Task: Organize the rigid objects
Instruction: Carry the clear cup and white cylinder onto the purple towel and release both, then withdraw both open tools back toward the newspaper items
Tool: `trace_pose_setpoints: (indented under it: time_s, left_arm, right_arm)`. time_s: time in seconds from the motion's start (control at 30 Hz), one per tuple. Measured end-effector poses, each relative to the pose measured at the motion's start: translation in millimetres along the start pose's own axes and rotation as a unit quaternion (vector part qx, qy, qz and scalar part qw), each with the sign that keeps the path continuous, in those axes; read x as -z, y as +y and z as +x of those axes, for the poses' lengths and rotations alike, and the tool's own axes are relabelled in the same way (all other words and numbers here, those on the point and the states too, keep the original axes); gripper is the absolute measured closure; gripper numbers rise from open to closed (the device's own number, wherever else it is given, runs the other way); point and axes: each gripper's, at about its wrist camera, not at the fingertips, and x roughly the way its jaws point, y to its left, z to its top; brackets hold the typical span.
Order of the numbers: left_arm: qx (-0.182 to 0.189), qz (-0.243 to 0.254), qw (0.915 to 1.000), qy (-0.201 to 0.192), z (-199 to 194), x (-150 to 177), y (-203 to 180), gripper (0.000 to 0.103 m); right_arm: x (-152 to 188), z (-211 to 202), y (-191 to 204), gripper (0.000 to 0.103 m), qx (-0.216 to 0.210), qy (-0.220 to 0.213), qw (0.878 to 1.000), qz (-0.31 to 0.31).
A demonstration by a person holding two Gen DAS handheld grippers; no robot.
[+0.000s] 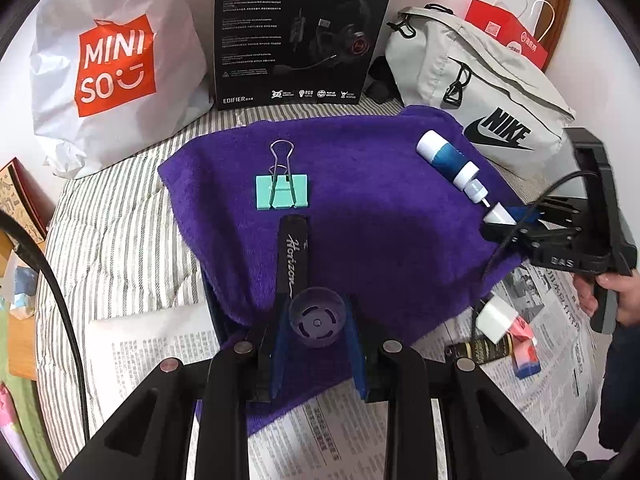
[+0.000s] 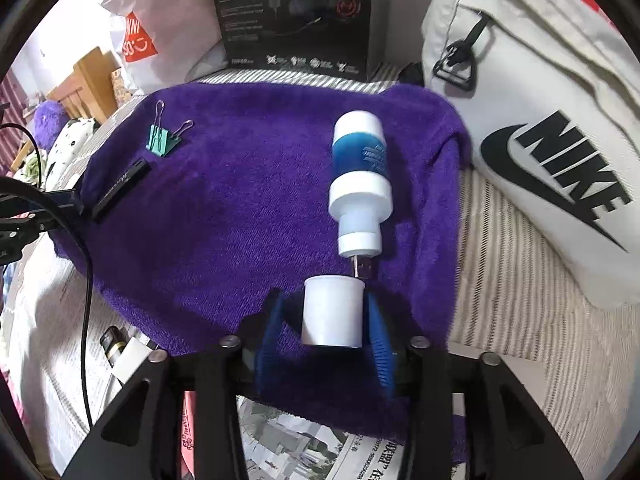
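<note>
The white cap [image 2: 334, 312] is lying between the blue fingers [image 2: 269, 340] of the right gripper [image 2: 326, 334], at the near edge of the purple towel [image 2: 224, 200]. The jaws are standing apart, with a visible gap on the left side of the cap; contact on the right side cannot be told. Just beyond the cap, the white and blue bottle [image 2: 360, 180] is lying on its side, its thin tip pointing at the cap.

The left gripper [image 1: 318, 340] is clamping a small purple cup [image 1: 317, 320] over the near part of the towel. A black bar [image 1: 292, 256] is lying just beyond it, and a green binder clip [image 1: 282, 194] is lying farther still.

The towel is covering a striped sheet [image 1: 116, 232], with newspaper [image 1: 552, 320] spread at the near edge. At the far side, a white shopping bag [image 1: 116, 60] is standing on the left, a black box [image 1: 300, 32] in the middle, and a grey bag [image 1: 480, 96] on the right.
</note>
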Motion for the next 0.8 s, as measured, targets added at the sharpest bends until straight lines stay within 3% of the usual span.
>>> trace_pose_setpoints:
  time_s: [0.53,0.8]
  left_arm:
    - [-0.031,-0.014,0.9993,0.015,43.7,-47.8,30.1,0.077]
    - [-0.039,-0.018,0.999,0.012,53.9,-54.9,37.9,0.077]
  right_arm:
    - [15.8,-24.3,-4.0,0.047,-0.003,-0.02,1.0,0.007]
    - [17.0,-26.5,-1.7,0.046,-0.01,-0.016,1.0,0.007]
